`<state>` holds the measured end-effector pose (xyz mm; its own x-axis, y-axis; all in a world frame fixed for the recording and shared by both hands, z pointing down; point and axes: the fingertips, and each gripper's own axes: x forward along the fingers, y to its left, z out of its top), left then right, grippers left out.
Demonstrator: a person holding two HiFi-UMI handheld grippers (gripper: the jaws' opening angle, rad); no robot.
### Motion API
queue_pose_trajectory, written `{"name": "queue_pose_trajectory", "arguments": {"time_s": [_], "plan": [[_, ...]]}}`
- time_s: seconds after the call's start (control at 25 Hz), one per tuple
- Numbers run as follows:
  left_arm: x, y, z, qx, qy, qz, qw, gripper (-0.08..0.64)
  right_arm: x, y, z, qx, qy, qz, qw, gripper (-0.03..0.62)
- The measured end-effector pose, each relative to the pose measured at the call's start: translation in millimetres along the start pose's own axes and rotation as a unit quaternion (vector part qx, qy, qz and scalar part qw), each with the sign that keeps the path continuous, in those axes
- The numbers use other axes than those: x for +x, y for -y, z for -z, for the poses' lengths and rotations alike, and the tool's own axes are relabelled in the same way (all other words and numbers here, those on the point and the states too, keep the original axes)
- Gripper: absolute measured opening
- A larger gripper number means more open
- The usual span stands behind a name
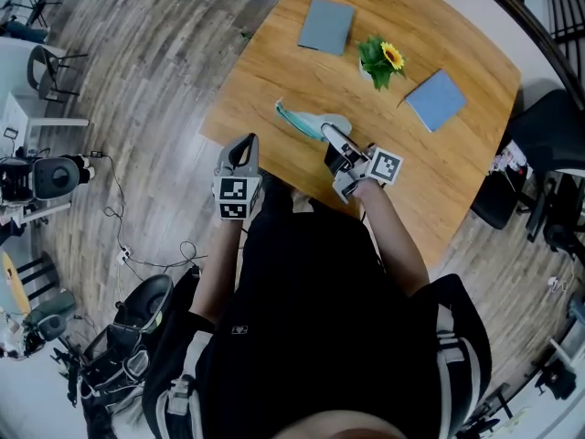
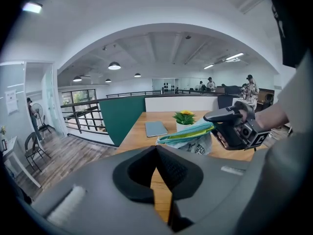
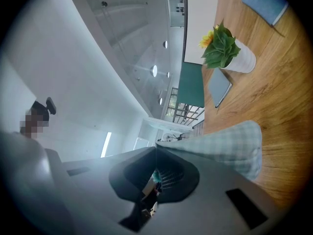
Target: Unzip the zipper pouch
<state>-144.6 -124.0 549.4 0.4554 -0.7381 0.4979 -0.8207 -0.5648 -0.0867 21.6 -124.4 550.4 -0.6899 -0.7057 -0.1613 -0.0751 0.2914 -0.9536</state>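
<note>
The pouch (image 1: 315,124) lies on the table (image 1: 439,181) just on the person's side of the plant (image 1: 382,62), with its teal zip edge running out to the left of the plant. The right gripper (image 1: 331,135) is on the end of the pouch furthest from the plant. Its jaws are closed tight on the zip end. The left gripper (image 1: 245,144) hangs off the table's edge, farther from the plant than the pouch and apart from it. Its jaws are pressed together with nothing between them.

Only the head view shows both grippers at once, along with a grey notebook (image 1: 326,26) beyond the plant and another (image 1: 436,99) to the plant's right. The left gripper view looks past its own closed jaw tips (image 2: 157,148) and sees the pouch (image 2: 188,137) side-on in front of the plant (image 2: 185,117). It shows a yellow-green strip along the teal zip, dark print on the pale body, and the right gripper (image 2: 211,116) clamping the end. The right gripper view alone shows a teal scrap caught between the jaws (image 3: 156,148), with pale checked cloth of the pouch (image 3: 230,148) draped over the gripper.
</note>
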Motion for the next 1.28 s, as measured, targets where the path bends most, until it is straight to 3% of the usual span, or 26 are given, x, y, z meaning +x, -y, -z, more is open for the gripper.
{"name": "queue_pose_trajectory", "arguments": {"time_s": [0.48,1.28], "plan": [[-2.3,4.8,-0.2,0.007,0.009,0.011,0.9999,0.002,0.7,-5.1,-1.0,-0.033,-0.014,0.002,0.999,0.006],[-2.8,5.0,5.0,0.005,0.004,0.005,1.0000,0.002,-2.0,-1.1,-1.4,-0.027,-0.008,0.003,1.000,0.006]]}}
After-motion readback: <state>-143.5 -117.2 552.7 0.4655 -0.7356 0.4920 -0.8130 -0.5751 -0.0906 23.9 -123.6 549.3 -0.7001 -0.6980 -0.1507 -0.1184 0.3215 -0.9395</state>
